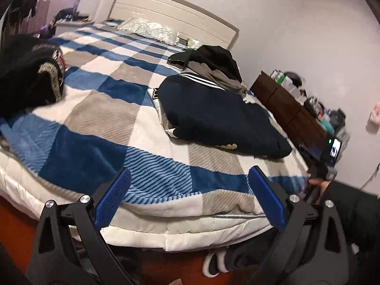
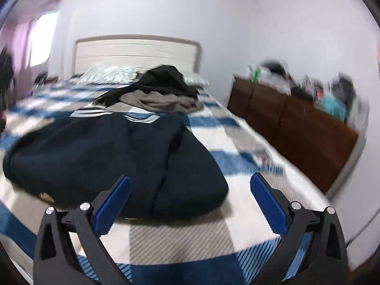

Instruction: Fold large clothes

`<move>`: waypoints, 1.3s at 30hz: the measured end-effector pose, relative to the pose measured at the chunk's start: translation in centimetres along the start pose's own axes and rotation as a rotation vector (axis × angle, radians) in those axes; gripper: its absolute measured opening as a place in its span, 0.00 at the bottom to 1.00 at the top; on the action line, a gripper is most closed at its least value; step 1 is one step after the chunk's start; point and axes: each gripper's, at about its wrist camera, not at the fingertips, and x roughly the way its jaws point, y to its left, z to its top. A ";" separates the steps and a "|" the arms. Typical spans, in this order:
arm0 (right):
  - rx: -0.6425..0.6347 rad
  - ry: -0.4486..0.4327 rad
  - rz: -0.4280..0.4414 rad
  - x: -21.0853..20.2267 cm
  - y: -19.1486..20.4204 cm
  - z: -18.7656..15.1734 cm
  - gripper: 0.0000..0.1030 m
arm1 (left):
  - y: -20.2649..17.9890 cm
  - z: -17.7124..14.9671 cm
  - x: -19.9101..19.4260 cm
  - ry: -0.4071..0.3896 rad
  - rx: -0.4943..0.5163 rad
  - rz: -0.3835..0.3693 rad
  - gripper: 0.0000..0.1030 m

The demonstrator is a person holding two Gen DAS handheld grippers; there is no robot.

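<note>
Navy top with white stripes: lying flat in a soft lump on the bed, on the side of the bed near the brown drawers. Behind the navy top, closer to the headboard: a messy pile of black and grey clothes. Far from the navy top, over on the window side of the bed: another dark bundle.

Right tongs: wide open, holding nothing, floating just in front of the near hem of the navy top, not touching. Navy top straight ahead of the right tongs, its long way running away toward the headboard, striped end far, plain end near.

Left tongs: wide open too, nothing in between, hanging over the foot edge of the bed. Navy top ahead and off to the drawer side from here, well apart.

Right tongs much nearer to the navy top than the left. Probably a first grab of the near hem coming, with the right side reaching it first, the left needing to swing toward the drawers. Picture from the right tongs a bit blurry at the edges
</note>
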 end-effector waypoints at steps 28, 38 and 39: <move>0.554 0.675 0.342 8.6 -6.2 -5.6 0.95 | 1.6 0.3 1.4 0.048 -0.157 -0.093 0.94; 0.542 0.680 0.341 9.1 -5.9 -5.5 0.95 | 1.5 0.3 1.6 0.054 -0.155 -0.102 0.94; 0.540 0.681 0.342 9.2 -5.8 -5.5 0.95 | 1.5 0.3 1.6 0.054 -0.156 -0.104 0.94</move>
